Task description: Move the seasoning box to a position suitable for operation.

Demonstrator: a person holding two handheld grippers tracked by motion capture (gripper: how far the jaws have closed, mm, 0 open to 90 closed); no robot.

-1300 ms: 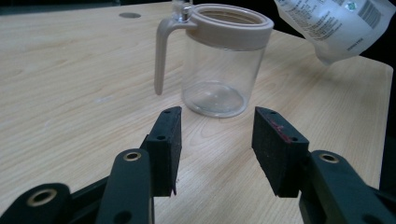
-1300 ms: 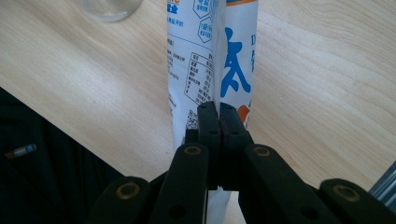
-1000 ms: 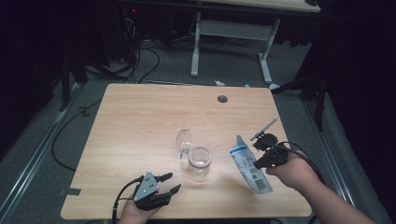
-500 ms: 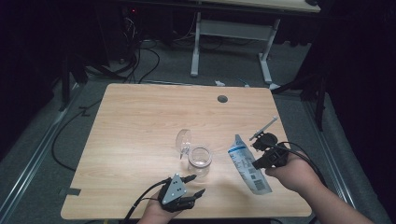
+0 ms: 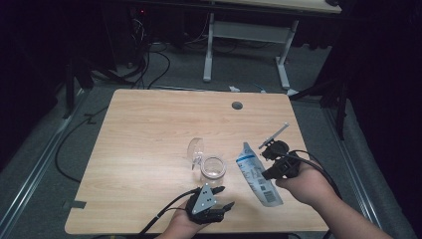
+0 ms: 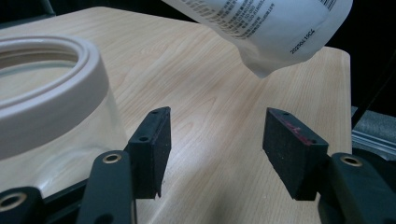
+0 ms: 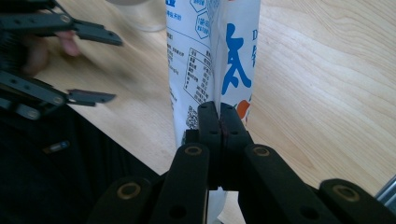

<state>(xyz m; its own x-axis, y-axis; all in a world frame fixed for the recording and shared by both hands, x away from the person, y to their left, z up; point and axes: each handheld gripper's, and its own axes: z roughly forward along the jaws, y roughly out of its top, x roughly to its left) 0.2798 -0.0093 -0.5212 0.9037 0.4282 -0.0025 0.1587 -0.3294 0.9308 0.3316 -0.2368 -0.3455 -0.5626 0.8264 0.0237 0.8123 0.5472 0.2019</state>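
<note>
A clear glass jar (image 5: 212, 169) stands open on the wooden table (image 5: 149, 129), its hinged lid (image 5: 195, 148) tipped back. My right gripper (image 5: 265, 173) is shut on the edge of a white pouch with blue print (image 5: 256, 172), and holds it tilted just right of the jar; the pinch is close up in the right gripper view (image 7: 219, 116). My left gripper (image 5: 225, 197) is near the front edge, below the jar. Its jaws have just been opening, and nothing is between them (image 6: 217, 126). The jar's rim (image 6: 46, 93) is at its left and the pouch (image 6: 271, 28) hangs ahead.
A round cable hole (image 5: 237, 105) sits near the table's far edge. Behind the table stand a white desk frame (image 5: 246, 45) and loose cables (image 5: 149, 64) on the floor. Bare wood stretches over the table's left half.
My left gripper has moved right along the front edge to below the jar, its jaws wider. The right gripper and pouch have shifted only slightly.
</note>
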